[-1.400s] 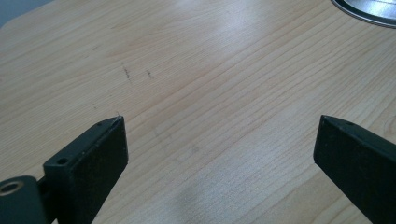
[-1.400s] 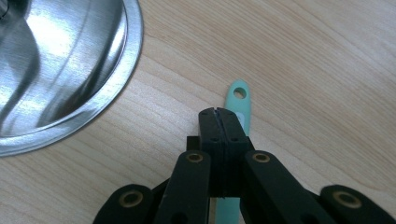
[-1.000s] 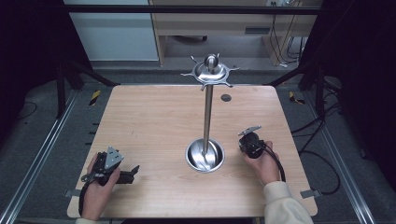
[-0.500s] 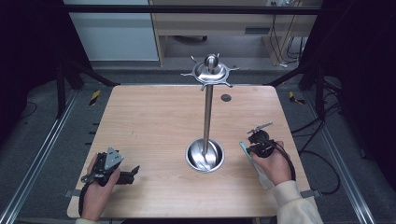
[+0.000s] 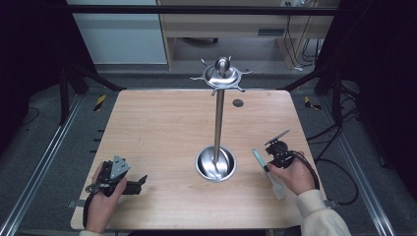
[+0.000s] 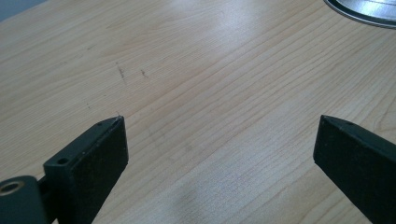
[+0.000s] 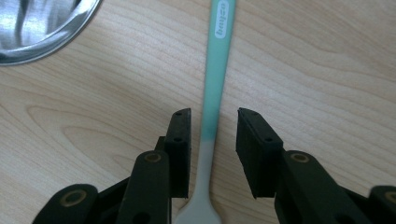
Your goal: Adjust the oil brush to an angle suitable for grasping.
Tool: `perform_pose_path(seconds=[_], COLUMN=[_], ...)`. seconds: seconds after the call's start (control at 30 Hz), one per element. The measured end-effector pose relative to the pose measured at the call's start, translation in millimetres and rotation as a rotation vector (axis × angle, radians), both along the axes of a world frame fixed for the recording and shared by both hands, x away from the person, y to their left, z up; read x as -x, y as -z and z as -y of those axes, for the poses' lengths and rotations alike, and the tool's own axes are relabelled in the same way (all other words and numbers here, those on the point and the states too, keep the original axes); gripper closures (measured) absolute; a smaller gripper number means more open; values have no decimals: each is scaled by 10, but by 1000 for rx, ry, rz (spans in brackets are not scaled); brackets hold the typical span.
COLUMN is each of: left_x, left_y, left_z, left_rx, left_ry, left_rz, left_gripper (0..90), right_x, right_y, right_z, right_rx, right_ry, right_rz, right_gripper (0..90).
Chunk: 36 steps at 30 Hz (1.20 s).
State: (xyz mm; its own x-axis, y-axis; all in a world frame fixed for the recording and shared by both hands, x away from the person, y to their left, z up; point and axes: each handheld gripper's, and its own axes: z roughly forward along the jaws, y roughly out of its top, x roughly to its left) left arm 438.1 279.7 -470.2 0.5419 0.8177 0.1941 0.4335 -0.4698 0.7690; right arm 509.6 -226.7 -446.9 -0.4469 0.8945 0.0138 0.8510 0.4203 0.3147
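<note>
Right gripper (image 7: 212,130) jaws just opened; spatula (image 7: 215,79) apparently loose between.

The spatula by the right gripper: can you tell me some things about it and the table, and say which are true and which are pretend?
1. The spatula has a teal handle. True.
2. The spatula hangs from the stand. False: it lies flat on the table.
3. The right gripper squeezes the spatula. False: its jaws have just been opening, and the spatula lies between them with a gap on each side.
4. The left gripper has its jaws wide apart over bare wood. True.
5. The stand has a round metal base. True.
6. The spatula lies inside the base. False: it lies on the wood beside it.
</note>
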Motion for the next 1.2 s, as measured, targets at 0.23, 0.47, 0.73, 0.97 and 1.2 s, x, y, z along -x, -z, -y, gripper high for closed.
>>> perform_pose_path(seconds=[0.23, 0.47, 0.73, 0.97, 1.2], left_x=[-3, -1, -3, -1, -1], left_y=[5, 3, 5, 6, 6], left_z=[2, 1, 5, 10, 9], left_rx=[-6, -4, -4, -6, -5], left_ry=[5, 5, 7, 9, 9], left_rz=[-7, -6, -6, -7, -6], left_gripper=[27, 28, 28, 28, 28], right_x=[-37, -73, -80, -93, -100], right_y=[82, 142, 187, 199, 199], right_z=[-18, -23, 6, -12, -20], right_rx=[-3, 6, 3, 1, 8], right_ry=[1, 8, 18, 19, 33], right_rz=[-47, -79, -98, -109, -104], right_gripper=[690, 709, 745, 774, 812])
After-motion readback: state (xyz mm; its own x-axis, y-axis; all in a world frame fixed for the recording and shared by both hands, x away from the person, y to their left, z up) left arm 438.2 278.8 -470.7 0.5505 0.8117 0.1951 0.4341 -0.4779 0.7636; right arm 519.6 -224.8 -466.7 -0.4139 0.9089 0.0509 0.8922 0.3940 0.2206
